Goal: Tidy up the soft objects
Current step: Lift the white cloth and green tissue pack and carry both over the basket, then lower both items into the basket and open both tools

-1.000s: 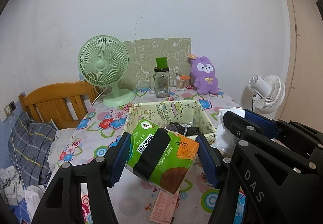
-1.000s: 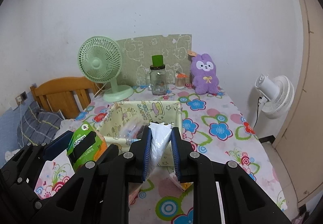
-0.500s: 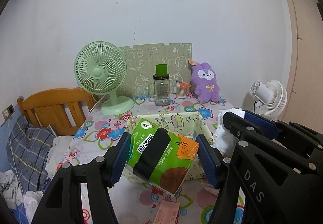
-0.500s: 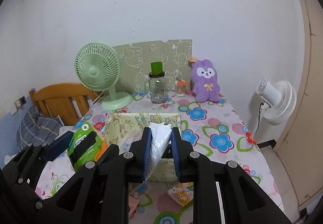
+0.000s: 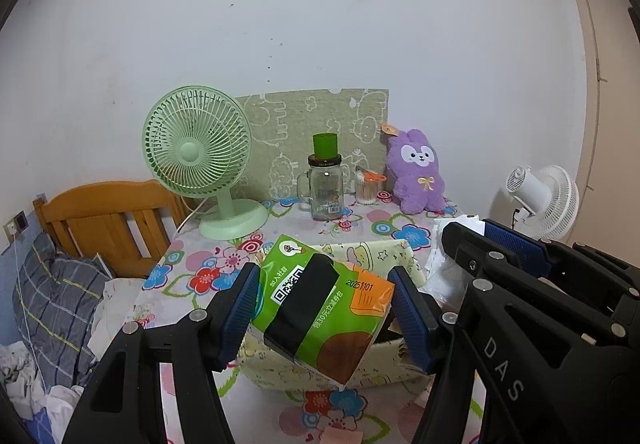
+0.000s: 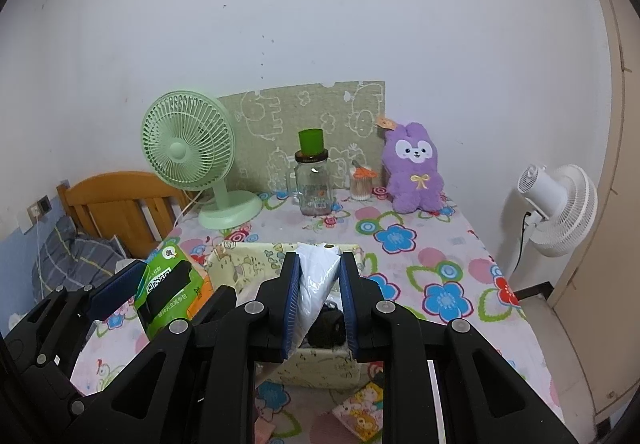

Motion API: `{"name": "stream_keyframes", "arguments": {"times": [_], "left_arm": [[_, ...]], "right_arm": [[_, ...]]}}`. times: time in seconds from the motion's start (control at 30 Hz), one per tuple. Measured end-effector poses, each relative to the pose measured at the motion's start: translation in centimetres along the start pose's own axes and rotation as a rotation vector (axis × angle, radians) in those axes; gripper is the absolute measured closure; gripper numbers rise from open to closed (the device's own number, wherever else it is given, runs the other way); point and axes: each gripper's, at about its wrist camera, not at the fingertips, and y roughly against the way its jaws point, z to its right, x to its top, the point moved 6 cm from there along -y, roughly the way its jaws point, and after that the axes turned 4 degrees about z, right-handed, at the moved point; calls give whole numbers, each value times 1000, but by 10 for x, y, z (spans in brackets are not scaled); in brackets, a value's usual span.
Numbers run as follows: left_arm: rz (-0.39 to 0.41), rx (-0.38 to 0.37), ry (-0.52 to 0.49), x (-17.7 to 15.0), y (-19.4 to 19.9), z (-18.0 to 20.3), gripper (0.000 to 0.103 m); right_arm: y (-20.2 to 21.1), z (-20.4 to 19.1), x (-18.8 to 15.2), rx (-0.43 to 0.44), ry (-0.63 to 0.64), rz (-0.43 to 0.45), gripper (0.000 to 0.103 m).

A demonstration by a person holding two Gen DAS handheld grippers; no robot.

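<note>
Jaws clamped on both sides, left gripper (image 5: pixel 326 318) squeezing the green tissue pack (image 5: pixel 320 308), right gripper (image 6: pixel 319 302) pinching a white plastic bag (image 6: pixel 316 284), both over the fabric box (image 6: pixel 244 268), ready to drop in.

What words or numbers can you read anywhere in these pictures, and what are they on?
"20251101": on the orange corner of the green tissue pack.
"DAS": on the black right gripper.
Chinese print and a QR code on the pack: too small to read surely.
Label on the glass jar: too small.
</note>
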Motion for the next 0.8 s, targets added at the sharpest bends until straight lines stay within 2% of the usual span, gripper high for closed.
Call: {"name": "stream_keyframes", "arguments": {"times": [0.43, 0.8], "left_arm": [[-6, 1, 7, 8, -36, -4, 36], [-35, 9, 42, 0, -67, -11, 36]], "right_arm": [[-36, 2, 9, -5, -7, -3, 80], [-71, 6, 6, -3, -20, -25, 80]]}}
